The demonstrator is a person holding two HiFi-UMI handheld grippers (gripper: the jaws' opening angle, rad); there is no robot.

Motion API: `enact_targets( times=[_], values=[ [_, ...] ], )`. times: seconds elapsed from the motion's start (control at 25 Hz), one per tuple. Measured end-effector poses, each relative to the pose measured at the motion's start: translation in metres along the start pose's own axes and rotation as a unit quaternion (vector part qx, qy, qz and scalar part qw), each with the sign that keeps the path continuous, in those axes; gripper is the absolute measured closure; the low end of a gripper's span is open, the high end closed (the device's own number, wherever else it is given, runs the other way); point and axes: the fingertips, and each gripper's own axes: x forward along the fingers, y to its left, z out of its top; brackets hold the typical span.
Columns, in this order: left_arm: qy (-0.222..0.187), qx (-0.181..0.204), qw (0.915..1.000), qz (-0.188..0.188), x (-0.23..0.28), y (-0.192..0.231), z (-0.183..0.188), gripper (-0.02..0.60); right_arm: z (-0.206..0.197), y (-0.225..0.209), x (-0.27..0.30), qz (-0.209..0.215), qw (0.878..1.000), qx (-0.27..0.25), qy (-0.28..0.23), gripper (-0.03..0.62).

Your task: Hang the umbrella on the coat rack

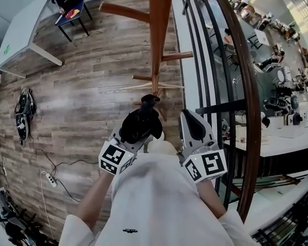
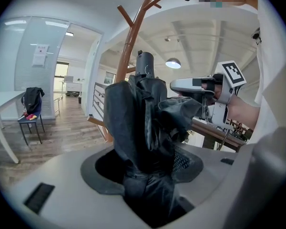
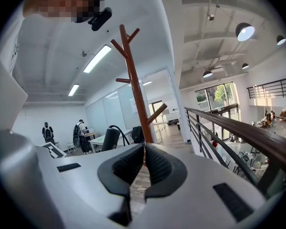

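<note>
A folded black umbrella [image 1: 141, 122] stands between the jaws of my left gripper [image 1: 138, 131], which is shut on its bundled fabric. In the left gripper view the umbrella [image 2: 143, 128] fills the middle, tip upward, with the fabric pinched between the pads. The wooden coat rack [image 1: 159, 29] rises just ahead of both grippers, its pegs branching left and right; it also shows behind the umbrella as the coat rack [image 2: 128, 42]. My right gripper [image 1: 193, 125] hangs beside the umbrella, shut with nothing in it. The right gripper [image 3: 144, 162] points at the coat rack [image 3: 136, 89].
A dark railing with a wooden handrail [image 1: 246, 86] runs close on the right, with a lower floor beyond it. A white table [image 1: 20, 35] and a chair [image 1: 69, 4] with dark clothing stand far left. A power strip [image 1: 51, 179] with cables lies on the wooden floor.
</note>
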Motion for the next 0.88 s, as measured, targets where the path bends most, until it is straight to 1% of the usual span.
enact_targets(
  times=[0.24, 0.6, 0.88],
  values=[
    [0.003, 0.001, 1.0, 0.002, 0.011, 0.008, -0.01, 0.325, -0.013, 0.002, 0.006, 0.001, 1.0, -0.002, 0.014, 0.556],
    [0.003, -0.023, 0.9995, 0.02, 0.03, 0.021, -0.015, 0.325, -0.019, -0.005, 0.009, 0.002, 1.0, -0.004, 0.024, 0.556],
    [0.008, -0.032, 0.999, 0.029, 0.037, 0.034, -0.016, 0.325, -0.02, -0.005, 0.014, 0.0, 1.0, -0.001, 0.025, 0.556]
  ],
)
